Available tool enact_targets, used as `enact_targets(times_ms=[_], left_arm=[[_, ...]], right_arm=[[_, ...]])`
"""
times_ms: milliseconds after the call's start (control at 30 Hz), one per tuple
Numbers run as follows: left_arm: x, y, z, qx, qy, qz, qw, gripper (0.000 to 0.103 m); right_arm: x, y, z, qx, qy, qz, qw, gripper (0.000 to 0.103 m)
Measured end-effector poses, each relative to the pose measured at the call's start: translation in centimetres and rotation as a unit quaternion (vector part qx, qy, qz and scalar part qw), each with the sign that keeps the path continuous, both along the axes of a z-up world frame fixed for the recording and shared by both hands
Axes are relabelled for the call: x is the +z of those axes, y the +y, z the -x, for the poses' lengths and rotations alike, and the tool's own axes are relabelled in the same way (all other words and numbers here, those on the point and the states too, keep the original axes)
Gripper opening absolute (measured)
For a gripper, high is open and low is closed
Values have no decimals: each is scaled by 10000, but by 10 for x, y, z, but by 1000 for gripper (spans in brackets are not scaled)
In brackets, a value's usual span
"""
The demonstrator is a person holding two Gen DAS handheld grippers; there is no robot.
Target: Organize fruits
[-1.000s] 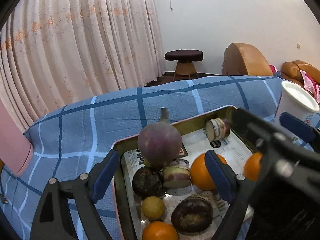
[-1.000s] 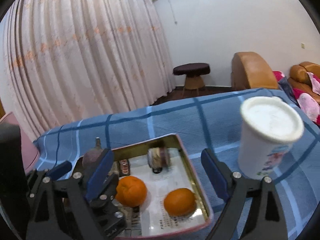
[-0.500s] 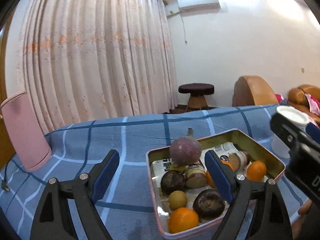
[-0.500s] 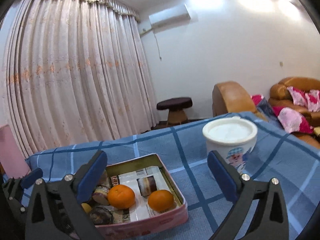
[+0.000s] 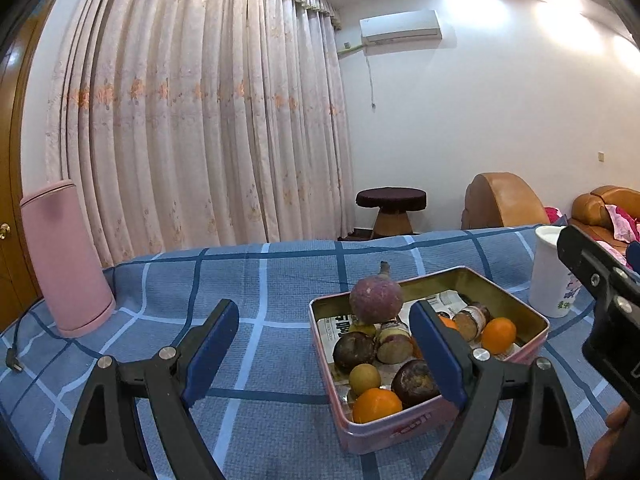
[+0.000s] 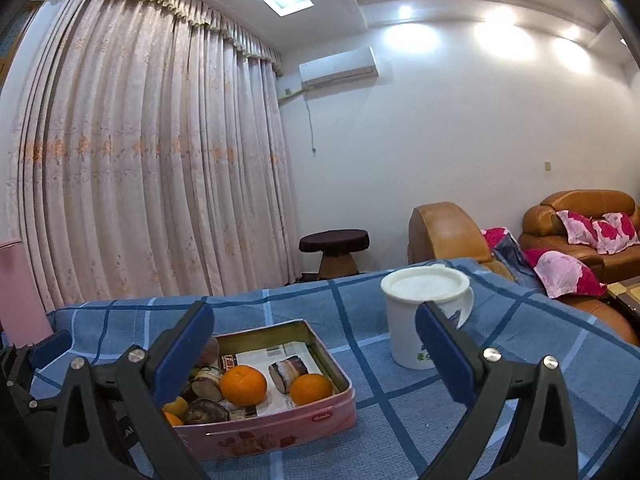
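A pink tin box [image 5: 408, 430] [image 6: 280, 424] lined with newspaper sits on the blue checked cloth. It holds a big purple fruit [image 5: 376, 299] on top of the pile, dark round fruits [image 5: 354, 352], a small yellow fruit [image 5: 364, 378], oranges [image 5: 376, 404] [image 6: 243, 385] [image 6: 311, 389] and cut purple pieces [image 6: 288, 370]. My left gripper [image 5: 324, 354] stands open just short of the box's near left corner, holding nothing. My right gripper [image 6: 316, 354] is open and empty, above the box's near right side.
A white lidded cup [image 6: 424, 320] [image 5: 550, 272] stands right of the box. A tall pink cylinder [image 5: 66, 260] stands at the cloth's left edge beside a cable. Beyond the cloth are a curtain, a dark stool [image 6: 336, 252] and brown sofas [image 6: 584, 224].
Both grippers have drawn back and tilted up from the box, which now looks smaller and lower in both views. The right gripper's jaws stand a little wider than a second ago.
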State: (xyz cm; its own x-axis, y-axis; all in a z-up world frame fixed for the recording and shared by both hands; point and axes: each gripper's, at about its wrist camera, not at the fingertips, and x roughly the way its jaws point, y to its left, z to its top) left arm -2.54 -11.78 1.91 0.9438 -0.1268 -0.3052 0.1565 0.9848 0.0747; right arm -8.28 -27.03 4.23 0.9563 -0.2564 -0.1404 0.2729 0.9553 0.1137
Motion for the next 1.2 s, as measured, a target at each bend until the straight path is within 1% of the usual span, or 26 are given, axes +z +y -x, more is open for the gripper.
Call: enact_targets(times_ms=[1200], left_arm=[[1, 3, -1, 66, 77, 52, 9999, 88]], right_arm=[[0, -8, 3, -68, 48, -29, 10000, 103]])
